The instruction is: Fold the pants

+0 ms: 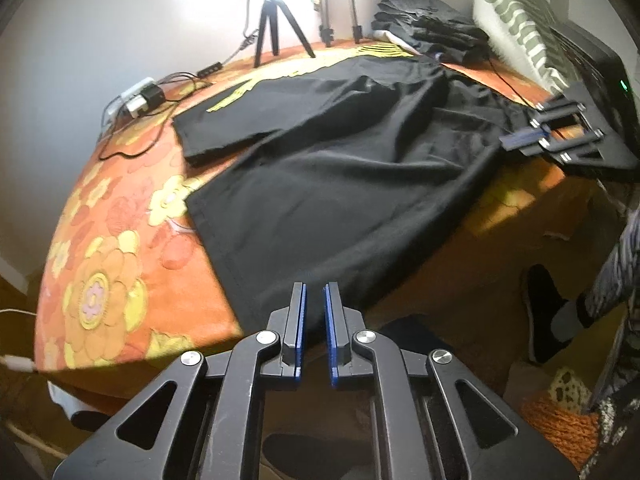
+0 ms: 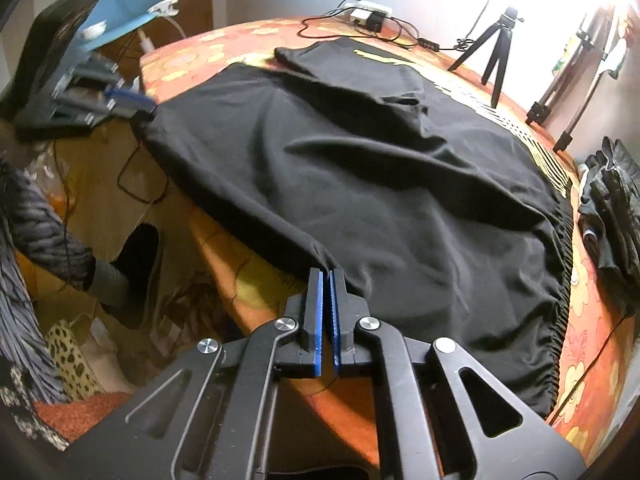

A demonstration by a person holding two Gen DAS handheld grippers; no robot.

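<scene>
Black pants [image 1: 340, 148] lie spread on a bed with an orange floral cover [image 1: 104, 264]; one leg is folded across the other. They also show in the right wrist view [image 2: 400, 184]. My left gripper [image 1: 315, 292] is at the hem of the near leg, jaws nearly closed with a narrow gap, fabric edge at the tips. It also shows in the right wrist view [image 2: 148, 104] at the hem corner. My right gripper [image 2: 328, 274] is shut on the pants' side edge near the waistband; it shows in the left wrist view [image 1: 508, 140] too.
A stack of dark folded clothes [image 1: 432, 24] sits at the far end by a striped pillow [image 1: 516, 28]. A small tripod [image 1: 276, 24], light stands and a power strip with cables [image 1: 140, 96] stand on the bed. The bed edge and the person's foot [image 1: 548, 312] are on the right.
</scene>
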